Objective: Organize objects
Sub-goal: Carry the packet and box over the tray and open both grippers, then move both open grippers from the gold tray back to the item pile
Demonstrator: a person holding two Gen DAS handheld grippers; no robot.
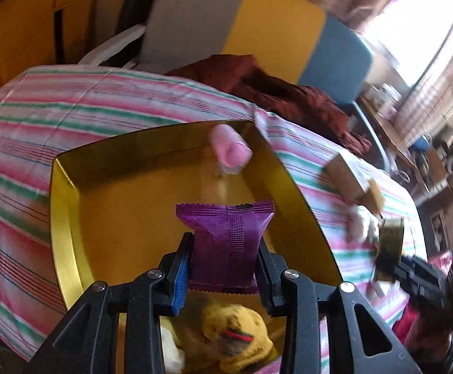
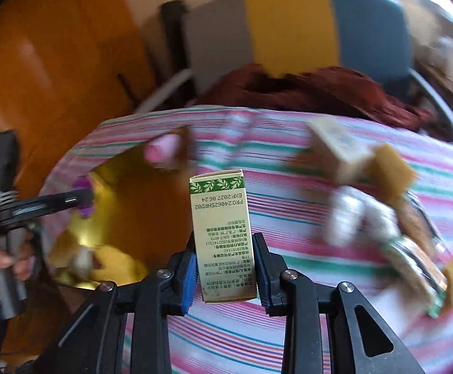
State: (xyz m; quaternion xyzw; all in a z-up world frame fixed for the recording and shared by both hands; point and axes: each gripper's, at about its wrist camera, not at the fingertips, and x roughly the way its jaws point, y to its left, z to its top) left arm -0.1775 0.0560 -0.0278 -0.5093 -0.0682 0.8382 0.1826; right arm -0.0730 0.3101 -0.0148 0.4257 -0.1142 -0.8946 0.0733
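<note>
Left jaws clamp purple packet over gold tray; right jaws clamp printed carton; striped tablecloth beneath.

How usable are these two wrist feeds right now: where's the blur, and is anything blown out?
Left wrist view: the purple foil packet in the left gripper is sharp; the striped tablecloth smears, and the window is blown out. Right wrist view: the cream printed box in the right gripper reads clearly; the small boxes on the right are blurred.
</note>
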